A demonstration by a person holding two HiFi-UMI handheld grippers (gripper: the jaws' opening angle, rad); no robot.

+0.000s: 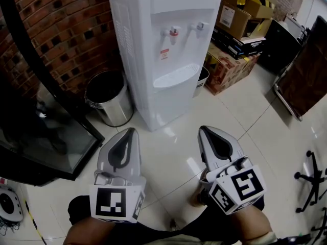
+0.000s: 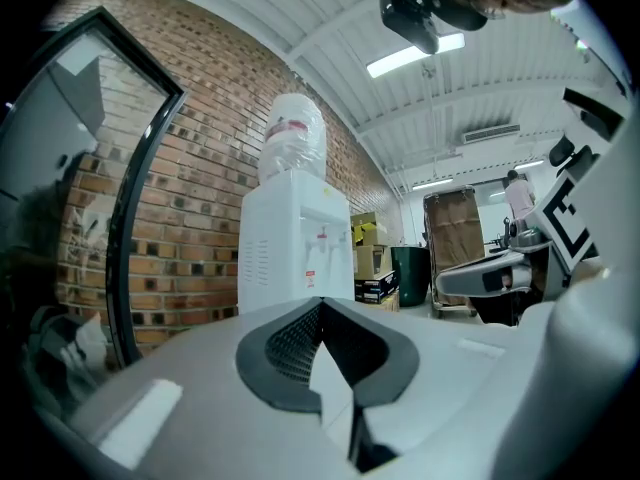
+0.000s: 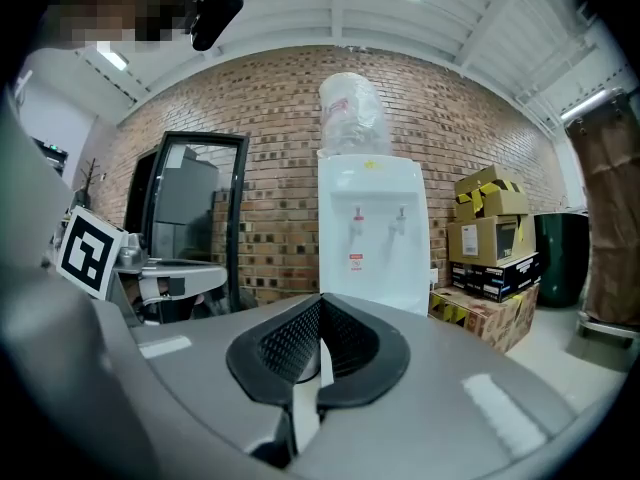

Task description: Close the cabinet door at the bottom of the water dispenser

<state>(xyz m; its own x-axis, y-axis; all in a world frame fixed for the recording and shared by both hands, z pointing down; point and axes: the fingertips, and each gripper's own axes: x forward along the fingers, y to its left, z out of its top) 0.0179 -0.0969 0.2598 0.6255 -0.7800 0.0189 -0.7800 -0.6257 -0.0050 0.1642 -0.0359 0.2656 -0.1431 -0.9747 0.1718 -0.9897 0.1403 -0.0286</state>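
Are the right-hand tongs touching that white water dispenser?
Apart. The head view shows floor between the right tongs and the water dispenser.

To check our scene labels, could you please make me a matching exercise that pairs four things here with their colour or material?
Things:
1. water dispenser
2. bin
3. wall
4. stacked boxes

Colour or material:
A. brown cardboard
B. shiny silver metal
C. white
D. red brick

Pairs: 1-C, 2-B, 3-D, 4-A
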